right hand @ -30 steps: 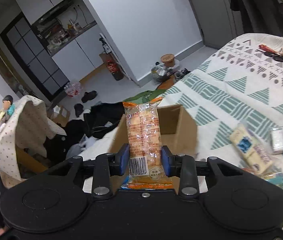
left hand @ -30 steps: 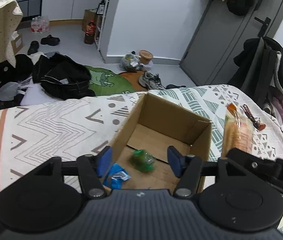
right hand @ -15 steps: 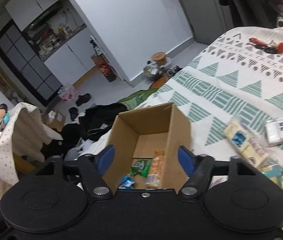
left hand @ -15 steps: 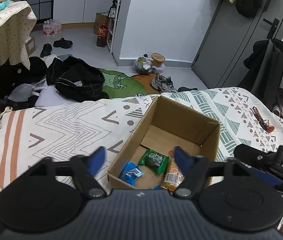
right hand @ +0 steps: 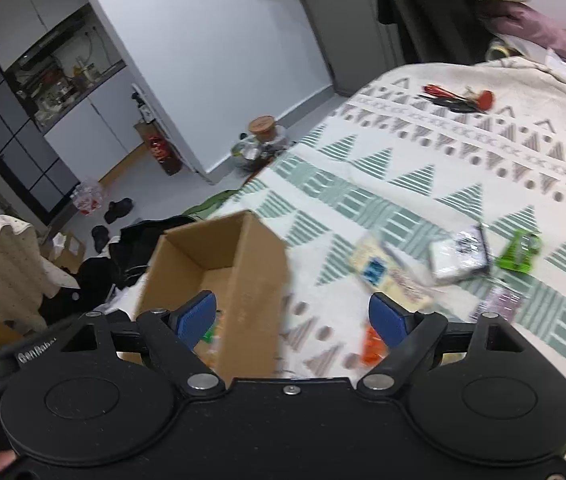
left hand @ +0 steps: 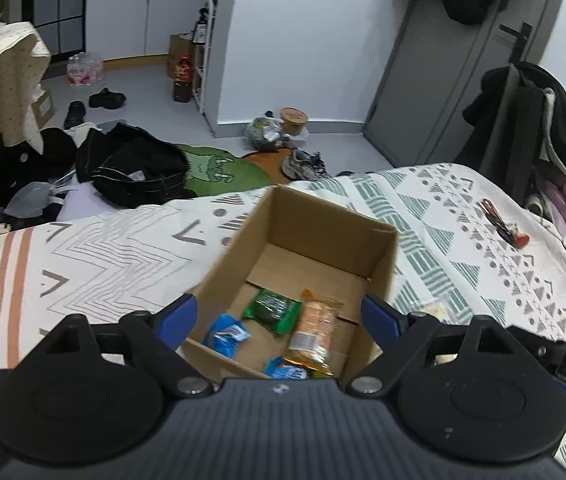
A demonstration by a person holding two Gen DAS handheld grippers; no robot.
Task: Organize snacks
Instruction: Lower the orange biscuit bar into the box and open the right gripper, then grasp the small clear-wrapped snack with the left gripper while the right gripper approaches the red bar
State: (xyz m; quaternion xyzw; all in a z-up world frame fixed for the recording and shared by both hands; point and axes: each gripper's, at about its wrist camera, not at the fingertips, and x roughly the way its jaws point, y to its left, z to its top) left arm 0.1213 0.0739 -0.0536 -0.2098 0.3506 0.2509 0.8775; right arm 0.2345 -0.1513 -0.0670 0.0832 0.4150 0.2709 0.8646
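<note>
Both tongs were released, jaws wide apart, nothing gripped. Left tongs (left hand: pixel 279 318) hung over the near end of the cardboard box (left hand: pixel 379 256), which sat on the patterned bed (left hand: pixel 95 248). Inside the box: orange cracker pack (left hand: pixel 313 330) lying flat, green packet (left hand: pixel 271 310) just beside it, two blue packets (left hand: pixel 225 334). Right tongs (right hand: pixel 293 316) sat off the box's right wall, over the bed cover. Loose snacks lay further right on the bed: cream packet (right hand: pixel 387 274), white packet (right hand: pixel 459 254), green wrapper (right hand: pixel 521 250). The right wrist view was motion-blurred.
</note>
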